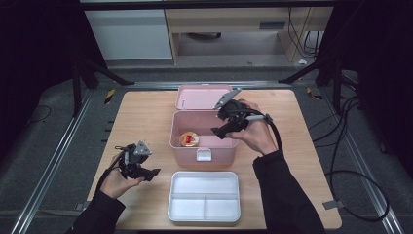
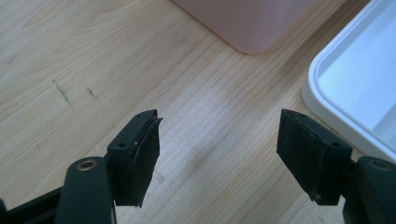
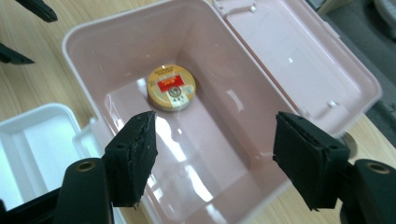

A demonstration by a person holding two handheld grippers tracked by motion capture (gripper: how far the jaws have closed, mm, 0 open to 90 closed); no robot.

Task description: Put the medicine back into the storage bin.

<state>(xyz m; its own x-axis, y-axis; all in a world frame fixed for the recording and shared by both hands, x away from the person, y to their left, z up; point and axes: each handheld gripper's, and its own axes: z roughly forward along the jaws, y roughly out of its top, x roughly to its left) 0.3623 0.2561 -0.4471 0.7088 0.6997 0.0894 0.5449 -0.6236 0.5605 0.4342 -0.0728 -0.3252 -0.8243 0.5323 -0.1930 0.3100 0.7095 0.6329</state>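
A glossy pink plastic storage box (image 1: 203,142) with rounded corners stands open mid-table, its hinged lid (image 1: 202,96) laid back flat behind it. Inside, on the shiny floor near the left wall, lies a round flat tin (image 3: 171,87) with a gold face and red label; its print is too small to read. The right gripper (image 1: 224,130) hangs over the box's right side, angled down into it, jaws apart with nothing between them. The left gripper (image 1: 152,173) sits low over the pale wood-grain table (image 1: 141,117), left of the white compartmented tray (image 1: 204,196), jaws also spread and empty. In the left gripper view, the tray and the box are cut off by the frame.
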